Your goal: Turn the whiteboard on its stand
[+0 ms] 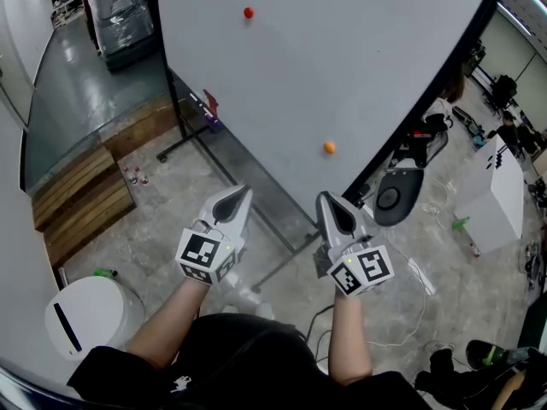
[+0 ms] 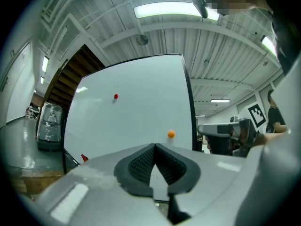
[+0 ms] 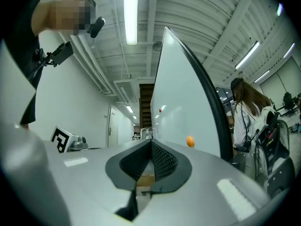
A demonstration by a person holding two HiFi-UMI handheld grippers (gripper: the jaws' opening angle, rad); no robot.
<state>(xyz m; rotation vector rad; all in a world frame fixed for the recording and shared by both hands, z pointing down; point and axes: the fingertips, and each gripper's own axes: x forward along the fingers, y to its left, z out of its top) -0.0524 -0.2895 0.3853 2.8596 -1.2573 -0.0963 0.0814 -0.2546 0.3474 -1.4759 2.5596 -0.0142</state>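
A large whiteboard [image 1: 342,49] with a black frame stands tilted on its wheeled stand [image 1: 224,171] just ahead of me. A red magnet [image 1: 248,12] and an orange magnet [image 1: 329,147] stick to its face. My left gripper [image 1: 242,193] is shut and empty, its tip just short of the board's lower edge. My right gripper [image 1: 327,200] is also shut and empty, close to the board's lower corner. In the left gripper view the whiteboard [image 2: 136,107] faces the shut left gripper [image 2: 154,147]. In the right gripper view the whiteboard [image 3: 188,107] shows edge-on beyond the shut right gripper [image 3: 151,142].
A round white bin [image 1: 90,314] stands at my lower left, wooden pallets [image 1: 81,199] beside it. A black round object [image 1: 395,196], a white cabinet [image 1: 496,195] and cables [image 1: 419,272] lie to the right. A person [image 3: 249,121] stands behind the board's right edge.
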